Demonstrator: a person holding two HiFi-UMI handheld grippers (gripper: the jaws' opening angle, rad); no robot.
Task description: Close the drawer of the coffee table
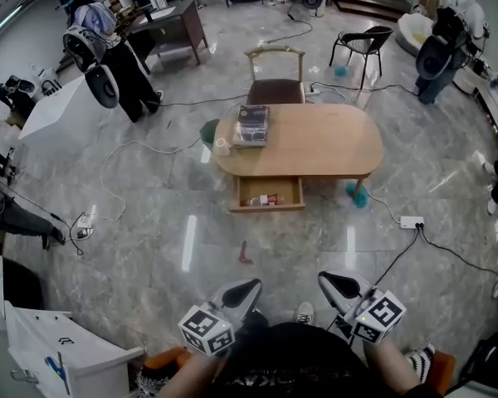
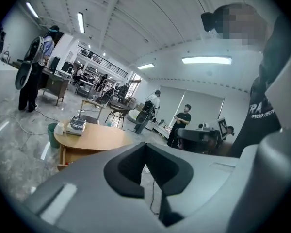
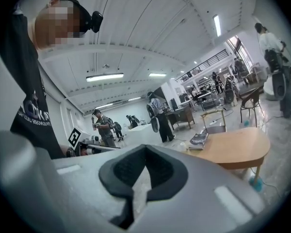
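Observation:
An oval wooden coffee table (image 1: 315,143) stands in the middle of the floor, its drawer (image 1: 269,193) pulled out toward me with small items inside. My left gripper (image 1: 247,290) and right gripper (image 1: 330,282) are held close to my body, well short of the table, both shut and empty. In the left gripper view the table (image 2: 94,136) lies left of the jaws with the drawer (image 2: 64,155) open below it. From the right gripper, the table (image 3: 235,148) appears at the right.
Books (image 1: 252,125) and a white cup (image 1: 222,146) sit on the table's left end. A wooden chair (image 1: 275,77) stands behind it, a black chair (image 1: 365,44) farther back. Cables and a power strip (image 1: 412,221) lie on the floor. People stand at the left and far right.

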